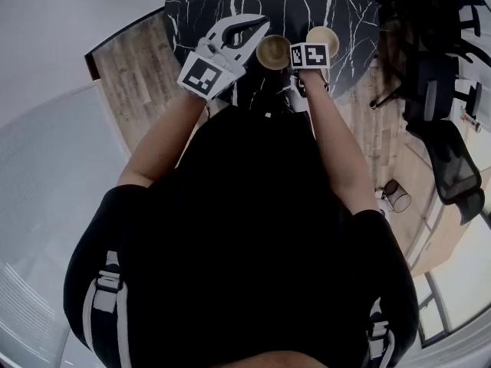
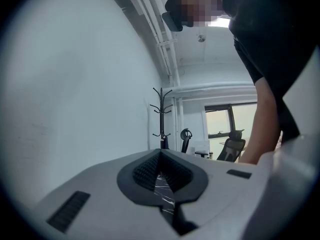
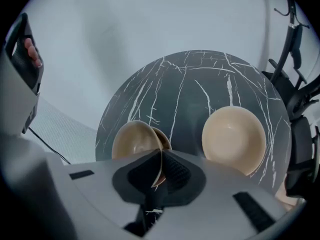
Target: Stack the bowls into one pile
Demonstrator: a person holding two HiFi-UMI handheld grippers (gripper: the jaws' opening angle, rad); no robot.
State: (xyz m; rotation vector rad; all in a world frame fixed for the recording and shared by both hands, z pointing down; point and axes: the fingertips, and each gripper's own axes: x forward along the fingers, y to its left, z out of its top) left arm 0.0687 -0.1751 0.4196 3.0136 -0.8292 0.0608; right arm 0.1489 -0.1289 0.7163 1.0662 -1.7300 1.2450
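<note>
My right gripper (image 3: 161, 155) points steeply down over the black marble table (image 3: 190, 84) and is shut on the rim of a beige bowl (image 3: 132, 141), which hangs tilted on edge. A darker brown curve (image 3: 163, 139) shows right behind that rim; I cannot tell if it is a second bowl. Another beige bowl (image 3: 233, 139) sits upright on the table to the right, apart from the held one. In the head view the held bowl (image 1: 273, 50) is beside the right marker cube (image 1: 309, 54), with the other bowl (image 1: 322, 35) beyond it. My left gripper (image 2: 160, 159) points level, shut and empty.
The round table's edge (image 1: 180, 44) lies close to the person's body. Black office chairs (image 1: 449, 156) stand to the right of the table. A coat stand (image 2: 161, 119) and a chair (image 2: 231, 146) are across the room in the left gripper view.
</note>
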